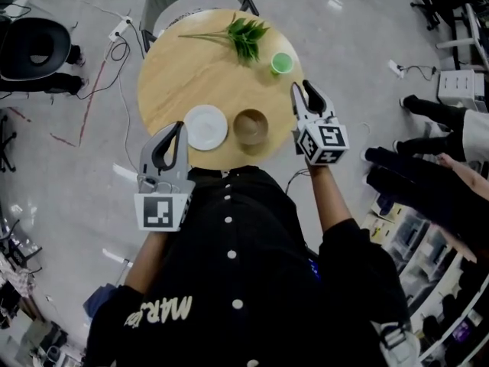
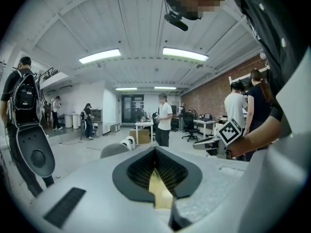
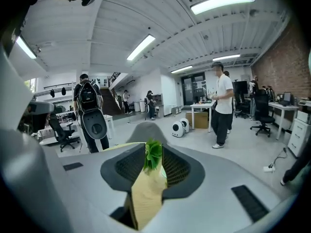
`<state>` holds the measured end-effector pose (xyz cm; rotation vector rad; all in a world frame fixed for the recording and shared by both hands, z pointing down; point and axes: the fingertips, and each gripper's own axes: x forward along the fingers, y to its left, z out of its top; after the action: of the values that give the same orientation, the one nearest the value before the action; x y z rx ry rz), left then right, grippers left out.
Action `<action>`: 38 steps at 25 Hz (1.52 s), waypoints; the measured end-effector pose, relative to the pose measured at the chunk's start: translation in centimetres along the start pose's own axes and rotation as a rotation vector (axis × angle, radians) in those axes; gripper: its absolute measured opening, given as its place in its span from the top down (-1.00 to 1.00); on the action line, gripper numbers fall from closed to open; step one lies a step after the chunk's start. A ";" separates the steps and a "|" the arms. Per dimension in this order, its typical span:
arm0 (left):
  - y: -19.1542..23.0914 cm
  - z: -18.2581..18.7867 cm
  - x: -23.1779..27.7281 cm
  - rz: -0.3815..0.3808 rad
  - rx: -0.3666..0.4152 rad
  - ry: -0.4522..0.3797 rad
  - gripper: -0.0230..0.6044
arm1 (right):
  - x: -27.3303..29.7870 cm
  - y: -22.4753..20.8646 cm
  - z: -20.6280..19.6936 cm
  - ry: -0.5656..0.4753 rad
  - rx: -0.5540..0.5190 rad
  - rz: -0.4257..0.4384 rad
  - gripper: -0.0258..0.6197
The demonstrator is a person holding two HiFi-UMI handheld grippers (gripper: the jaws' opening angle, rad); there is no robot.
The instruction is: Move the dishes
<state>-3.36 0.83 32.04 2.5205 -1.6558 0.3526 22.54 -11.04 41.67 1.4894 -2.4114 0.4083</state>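
On the round wooden table (image 1: pixel 183 75), a white plate (image 1: pixel 205 127) and a brown bowl (image 1: pixel 250 127) sit side by side near the front edge. My left gripper (image 1: pixel 181 127) hovers at the table's front left edge, just left of the plate, with its jaws shut and empty. My right gripper (image 1: pixel 300 87) is held at the table's right edge, to the right of the bowl, its jaws slightly open and holding nothing. Between the right jaws in the right gripper view I see the table top (image 3: pixel 146 198) and a green plant sprig (image 3: pixel 153 154).
A small green cup (image 1: pixel 281 63) and the leafy sprig (image 1: pixel 246 35) lie at the table's far side. A grey chair (image 1: pixel 191 2) stands behind the table, and a black chair (image 1: pixel 30 44) at far left. Cables (image 1: pixel 107 67) run over the floor; another person's arms (image 1: pixel 428 182) reach in at right.
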 end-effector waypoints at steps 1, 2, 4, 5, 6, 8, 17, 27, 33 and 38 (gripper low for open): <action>-0.2 0.1 0.1 -0.004 0.000 -0.001 0.92 | 0.2 -0.2 -0.3 0.004 -0.006 -0.001 0.56; -0.4 0.3 0.2 -0.008 -0.002 -0.005 0.92 | 0.4 -0.4 -0.7 0.009 -0.013 -0.002 0.53; -0.9 0.4 0.3 -0.016 -0.003 -0.012 0.92 | 1.3 -0.8 -1.7 0.027 -0.026 0.002 0.39; -1.1 0.5 0.4 -0.020 -0.003 -0.015 0.92 | 1.9 -1.0 -2.2 0.040 -0.030 0.007 0.32; -1.3 0.6 0.4 -0.025 -0.002 -0.021 0.92 | 2.5 -1.2 -2.8 0.056 -0.034 0.013 0.24; -1.7 0.9 0.4 -0.037 -0.006 -0.027 0.92 | 4.0 -1.7 -3.8 0.092 -0.048 0.026 0.06; -3.1 0.4 1.3 -0.059 0.000 -0.003 0.92 | 10.1 -4.3 -8.4 0.249 -0.147 0.065 -0.35; -3.1 -1.2 1.7 -0.044 -0.028 0.030 0.92 | 15.0 -5.8 -12.5 0.385 -0.166 0.089 -0.50; -2.4 -1.8 1.7 -0.022 -0.037 0.041 0.92 | 16.1 -5.6 -13.2 0.415 -0.174 0.104 -0.43; -2.3 -1.9 1.8 -0.011 -0.049 0.041 0.92 | 16.3 -5.8 -13.1 0.415 -0.187 0.085 -0.22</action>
<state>-0.86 0.53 34.45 2.4691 -1.6148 0.3554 21.84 -21.92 60.40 1.1008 -2.1206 0.4459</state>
